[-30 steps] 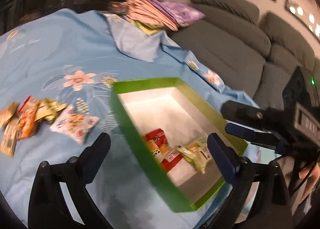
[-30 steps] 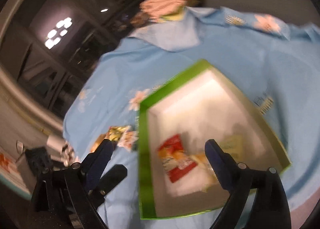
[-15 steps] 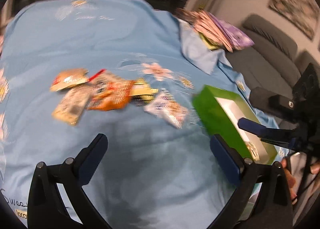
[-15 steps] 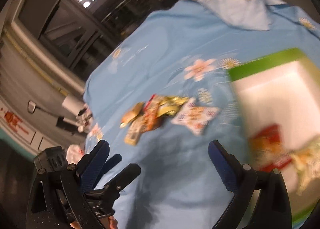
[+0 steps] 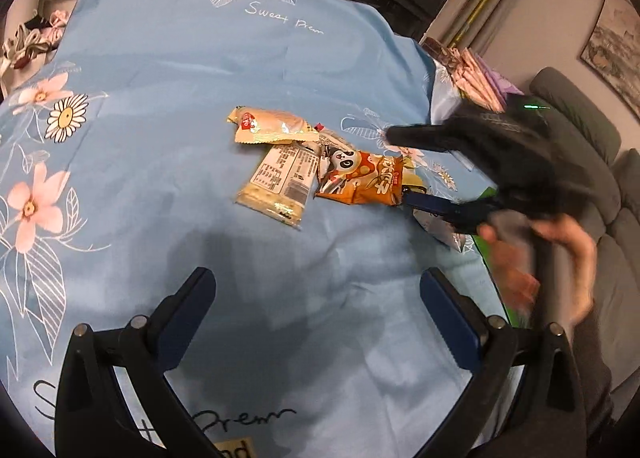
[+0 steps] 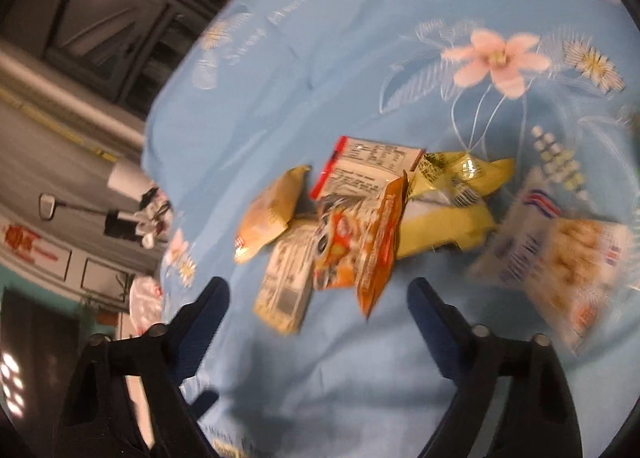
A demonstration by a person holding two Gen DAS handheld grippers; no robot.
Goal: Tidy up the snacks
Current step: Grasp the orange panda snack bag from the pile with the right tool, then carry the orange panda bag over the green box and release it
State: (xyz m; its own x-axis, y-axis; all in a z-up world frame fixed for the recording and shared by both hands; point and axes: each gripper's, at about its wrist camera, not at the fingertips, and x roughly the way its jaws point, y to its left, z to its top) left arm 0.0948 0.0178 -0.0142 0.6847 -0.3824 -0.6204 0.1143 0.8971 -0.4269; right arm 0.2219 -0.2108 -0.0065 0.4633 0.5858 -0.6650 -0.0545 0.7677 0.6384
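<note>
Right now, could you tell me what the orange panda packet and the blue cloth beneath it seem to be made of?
Orange panda packet: probably thin plastic film, glossy, judging by its printed face, crinkles and crimped end seams.
Blue cloth: looks like woven fabric, matte, with soft wrinkles and printed flowers; the exact fibre is not clear.

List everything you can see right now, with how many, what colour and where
orange panda packet: 1, orange, middle of the pile
beige packet: 1, tan, far-left end of the pile
label-side packet: 1, cream with printed text, left of the orange one
yellow packets: at least 1, too blurred to count, yellow, behind the orange one
white packet: 1, white with red and blue, right of the pile
tablecloth: 1, light blue with flowers, under everything
green box: 1, green, only an edge shows at the right
sofa: 1, grey, far right
left claw: 1, black and blue, open, above bare cloth
right claw: 1, black and blue, open, over the pile
right hand: 1, bare, on its handle
</note>
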